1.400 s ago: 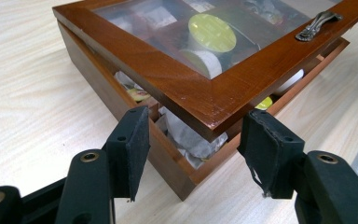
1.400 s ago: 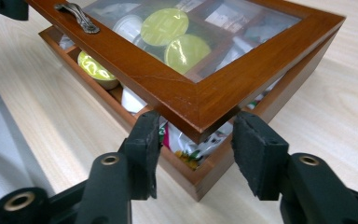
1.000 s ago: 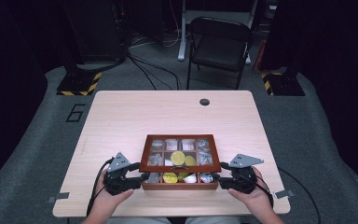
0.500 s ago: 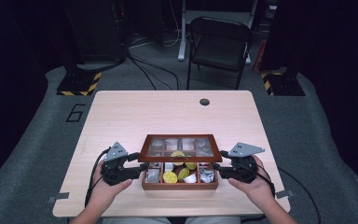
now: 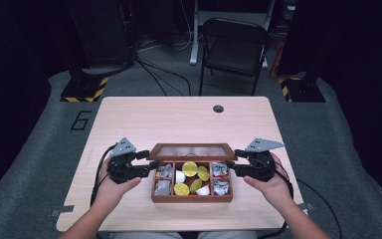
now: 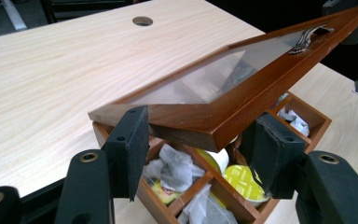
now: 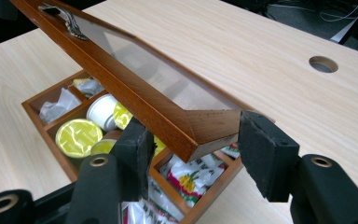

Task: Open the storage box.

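Near the front edge of the desk sits the wooden box, compartments exposed. Its glass-panelled lid is raised at the front and tilts back toward the far edge, hinged there by the look of it. The left gripper pinches the lid's left front corner; the right gripper, jaws just closing, clamps the right front corner. Gripping both corners keeps the lid level and untwisted, giving access to the yellow-topped capsules and sachets.
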Demonstrator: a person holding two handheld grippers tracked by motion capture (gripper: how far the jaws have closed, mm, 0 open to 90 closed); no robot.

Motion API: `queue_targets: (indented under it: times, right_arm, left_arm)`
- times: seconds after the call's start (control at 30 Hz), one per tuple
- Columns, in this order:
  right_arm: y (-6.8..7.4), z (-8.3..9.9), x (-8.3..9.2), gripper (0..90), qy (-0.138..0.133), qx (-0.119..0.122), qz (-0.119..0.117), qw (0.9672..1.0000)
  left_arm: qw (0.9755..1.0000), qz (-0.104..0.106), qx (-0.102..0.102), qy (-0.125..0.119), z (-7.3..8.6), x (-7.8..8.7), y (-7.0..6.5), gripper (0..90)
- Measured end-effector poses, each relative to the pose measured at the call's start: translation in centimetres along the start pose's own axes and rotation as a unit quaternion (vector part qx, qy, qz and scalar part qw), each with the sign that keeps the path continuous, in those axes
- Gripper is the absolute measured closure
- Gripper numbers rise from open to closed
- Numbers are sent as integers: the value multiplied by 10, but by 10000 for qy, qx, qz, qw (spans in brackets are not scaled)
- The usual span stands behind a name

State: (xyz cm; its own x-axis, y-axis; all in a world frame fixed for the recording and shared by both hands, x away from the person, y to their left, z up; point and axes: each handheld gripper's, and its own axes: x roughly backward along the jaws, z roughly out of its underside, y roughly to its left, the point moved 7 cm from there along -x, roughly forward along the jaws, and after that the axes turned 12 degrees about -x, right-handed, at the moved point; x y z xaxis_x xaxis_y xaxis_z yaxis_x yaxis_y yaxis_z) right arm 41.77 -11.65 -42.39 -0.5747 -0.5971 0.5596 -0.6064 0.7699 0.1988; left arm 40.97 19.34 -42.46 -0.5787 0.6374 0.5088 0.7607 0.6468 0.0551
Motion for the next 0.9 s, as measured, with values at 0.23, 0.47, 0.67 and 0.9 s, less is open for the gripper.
queue_targets:
  times: [0.23,0.47,0.67,0.9]
  right_arm:
    - [-9,-12,-8,444,-52,-118,21,9999]
    - [-26,-14,-25,470,39,-128,240,9996]
    - [-36,-18,-37,514,26,-240,342,9991]
    - [-42,-23,-43,537,-54,-362,276,9990]
  left_arm:
    - [9997,-58,70,-207,-14,-2,13,441]
    - [9995,-161,116,-230,-24,-8,23,444]
    - [9995,-191,107,-212,-26,-14,28,443]
    - [9992,-252,174,-257,-23,-21,37,441]
